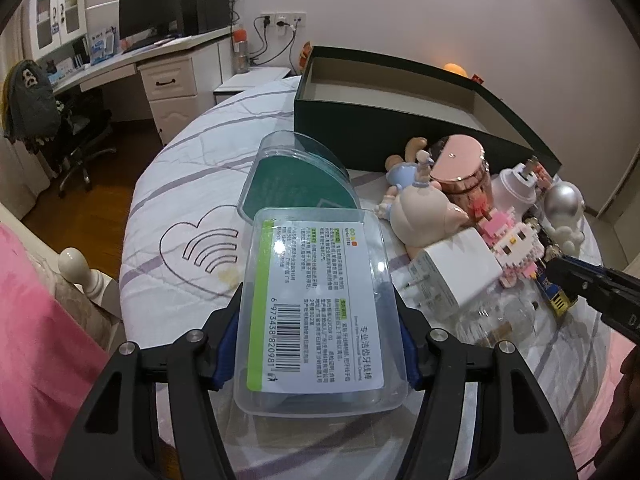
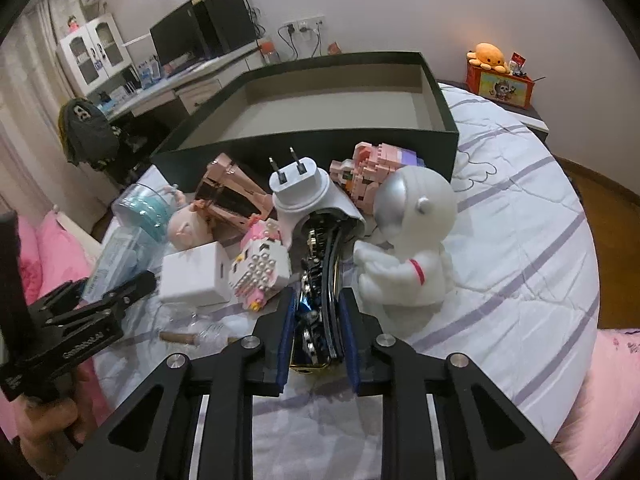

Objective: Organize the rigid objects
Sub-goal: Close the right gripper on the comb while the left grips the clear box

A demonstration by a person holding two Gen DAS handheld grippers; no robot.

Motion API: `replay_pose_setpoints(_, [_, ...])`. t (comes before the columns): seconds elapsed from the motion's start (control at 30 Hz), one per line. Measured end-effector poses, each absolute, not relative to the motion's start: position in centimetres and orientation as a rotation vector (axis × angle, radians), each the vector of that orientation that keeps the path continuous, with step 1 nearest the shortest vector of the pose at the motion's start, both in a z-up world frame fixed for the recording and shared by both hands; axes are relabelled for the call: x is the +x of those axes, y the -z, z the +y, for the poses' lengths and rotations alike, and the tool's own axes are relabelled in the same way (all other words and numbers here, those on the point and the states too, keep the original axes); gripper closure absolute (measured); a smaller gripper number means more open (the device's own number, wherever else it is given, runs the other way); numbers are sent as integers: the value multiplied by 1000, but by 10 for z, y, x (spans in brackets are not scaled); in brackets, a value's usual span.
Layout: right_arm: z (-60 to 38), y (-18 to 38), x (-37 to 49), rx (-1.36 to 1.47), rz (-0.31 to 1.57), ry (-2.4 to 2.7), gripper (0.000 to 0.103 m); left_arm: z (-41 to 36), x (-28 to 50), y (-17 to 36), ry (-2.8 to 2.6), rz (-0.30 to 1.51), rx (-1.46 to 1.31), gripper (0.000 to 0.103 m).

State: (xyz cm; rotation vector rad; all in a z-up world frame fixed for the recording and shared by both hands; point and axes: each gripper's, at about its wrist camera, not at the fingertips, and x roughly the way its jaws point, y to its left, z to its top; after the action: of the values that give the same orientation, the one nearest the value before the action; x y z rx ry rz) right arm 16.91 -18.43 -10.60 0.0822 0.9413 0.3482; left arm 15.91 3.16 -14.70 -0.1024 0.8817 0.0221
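My left gripper (image 1: 318,340) is shut on a clear plastic floss-pick box (image 1: 316,304) with a barcode label, held above the bed. Its open clear lid (image 1: 296,172) points forward. My right gripper (image 2: 318,340) is shut on a dark blue and gold object (image 2: 316,300) lying among the toys. A white astronaut figure (image 2: 408,240), a white plug adapter (image 2: 308,188), a pink block figure (image 2: 260,268), a white charger cube (image 2: 192,276) and a rose-gold container (image 2: 232,196) lie in a pile. An open dark green box (image 2: 320,140) stands behind them, empty.
The pile lies on a white bedspread with purple stripes (image 2: 520,220). A doll (image 1: 424,208) lies by the rose-gold container. A desk with monitor (image 1: 152,12) and an office chair (image 1: 72,136) stand at the left. A bedside table carries an orange plush (image 2: 488,56).
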Motion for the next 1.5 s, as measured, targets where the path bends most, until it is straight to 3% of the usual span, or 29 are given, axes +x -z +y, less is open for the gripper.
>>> replay_pose_setpoints(1.5, [-194, 97, 163, 94, 917, -387, 85, 26, 148, 125, 1, 857, -74, 40])
